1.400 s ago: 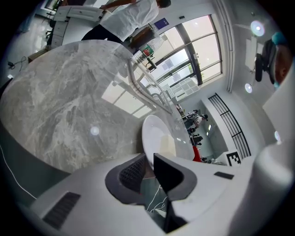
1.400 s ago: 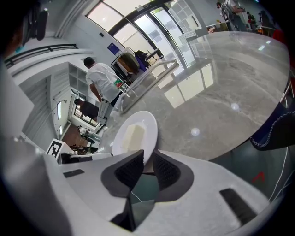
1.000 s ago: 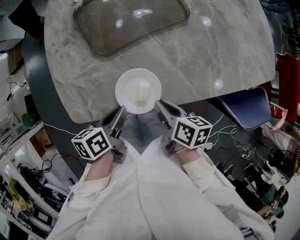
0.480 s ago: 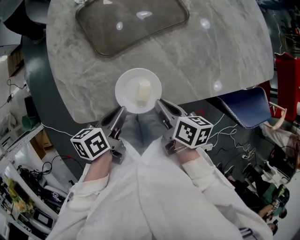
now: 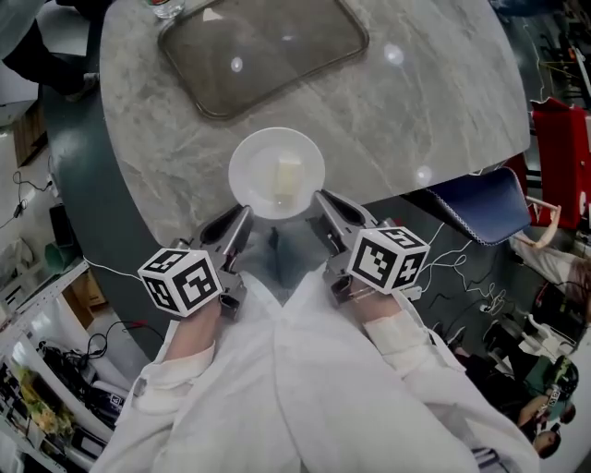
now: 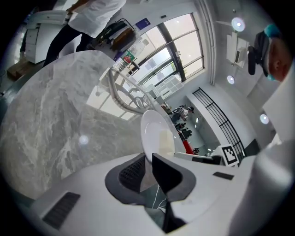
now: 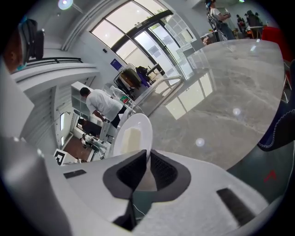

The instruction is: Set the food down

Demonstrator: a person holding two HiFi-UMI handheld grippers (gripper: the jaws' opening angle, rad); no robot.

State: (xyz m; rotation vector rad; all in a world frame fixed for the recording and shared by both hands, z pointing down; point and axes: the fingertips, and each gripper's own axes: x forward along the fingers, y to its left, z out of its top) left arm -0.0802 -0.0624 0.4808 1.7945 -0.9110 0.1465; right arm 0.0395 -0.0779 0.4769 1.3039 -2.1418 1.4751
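Pinching plate (image 5: 254, 177): left hand-held gripper (image 5: 242, 215); right hand-held gripper (image 5: 322, 200), just tightening.

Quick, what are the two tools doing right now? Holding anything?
Left tool: closed on the white plate, at its rim.
Right tool: closed on the same plate's opposite rim; its jaws have just been closing.

A round grey marble table (image 5: 434, 102) carries a dark, glossy rectangular tray (image 5: 268, 55) with rounded corners on its far side, with a clear glass (image 5: 167, 8) at the tray's far left corner.
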